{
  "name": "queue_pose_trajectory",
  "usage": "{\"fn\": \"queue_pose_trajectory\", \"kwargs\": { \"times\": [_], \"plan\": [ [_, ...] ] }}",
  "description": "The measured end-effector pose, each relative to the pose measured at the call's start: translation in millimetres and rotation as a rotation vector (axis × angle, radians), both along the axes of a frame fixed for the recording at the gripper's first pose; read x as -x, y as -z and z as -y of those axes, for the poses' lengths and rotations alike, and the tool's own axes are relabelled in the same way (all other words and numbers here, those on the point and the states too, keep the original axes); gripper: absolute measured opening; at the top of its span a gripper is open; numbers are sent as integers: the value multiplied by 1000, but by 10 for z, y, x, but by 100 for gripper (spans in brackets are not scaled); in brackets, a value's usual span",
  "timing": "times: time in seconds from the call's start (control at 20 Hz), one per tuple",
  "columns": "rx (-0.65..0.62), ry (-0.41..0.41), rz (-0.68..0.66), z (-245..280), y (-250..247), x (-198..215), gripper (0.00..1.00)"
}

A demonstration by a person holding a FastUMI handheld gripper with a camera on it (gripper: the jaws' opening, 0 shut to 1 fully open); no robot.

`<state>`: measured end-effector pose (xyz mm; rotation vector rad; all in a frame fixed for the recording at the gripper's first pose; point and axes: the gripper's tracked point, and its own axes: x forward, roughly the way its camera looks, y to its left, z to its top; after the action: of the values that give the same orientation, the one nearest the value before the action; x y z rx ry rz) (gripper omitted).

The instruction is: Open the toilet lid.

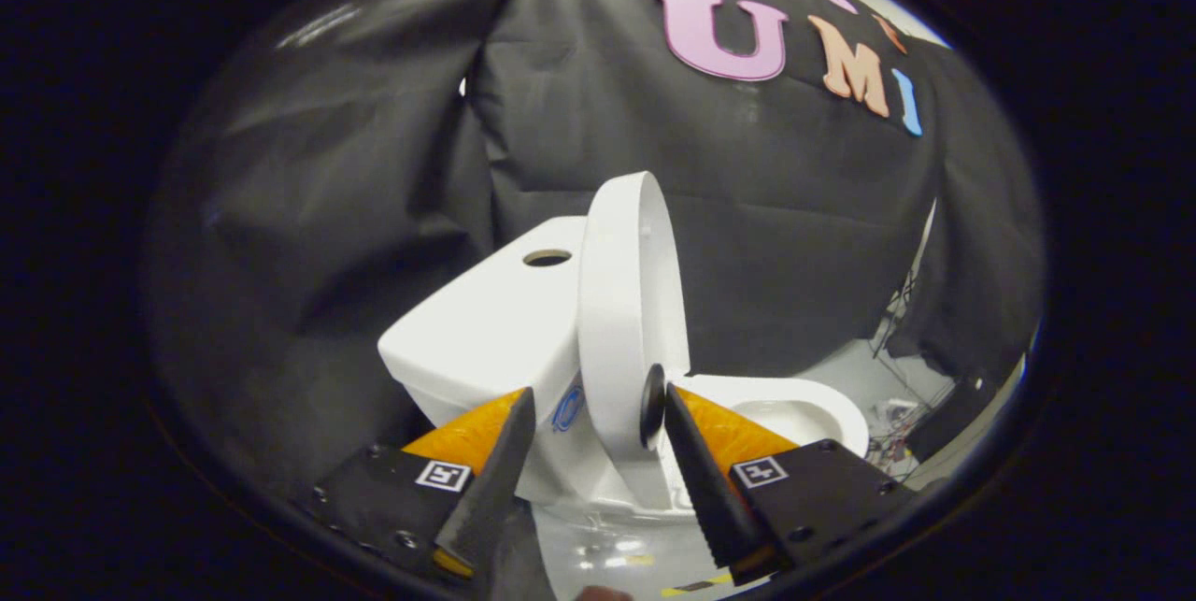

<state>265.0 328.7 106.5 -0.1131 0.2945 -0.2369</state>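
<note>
The white toilet lid [621, 302] stands raised, nearly upright, with its back against the tank [486, 325]. The lid's lower edge sits between my fingers. My gripper [598, 393] is open around it. The right finger [696, 461] is at a black round bumper [651, 407] on the lid's inner face. The left finger [500, 470] stands a little apart from the lid's outer face. Beyond the right finger lies the uncovered seat and bowl [794, 407].
The tank top has a round hole [548, 257]. Black cloth walls close in behind and to the left of the toilet. Loose cables [895, 414] and a dark box [953, 414] lie on the pale floor [635, 550] at the right.
</note>
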Motion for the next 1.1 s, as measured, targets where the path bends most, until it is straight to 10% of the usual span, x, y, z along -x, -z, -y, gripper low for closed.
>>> {"fn": "queue_pose_trajectory", "kwargs": {
  "times": [0.25, 1.1],
  "plan": [
    [38, -62, -9, -102, -33, 83, 100],
    [3, -125, 125, 243, -626, 950, 100]
  ]
}}
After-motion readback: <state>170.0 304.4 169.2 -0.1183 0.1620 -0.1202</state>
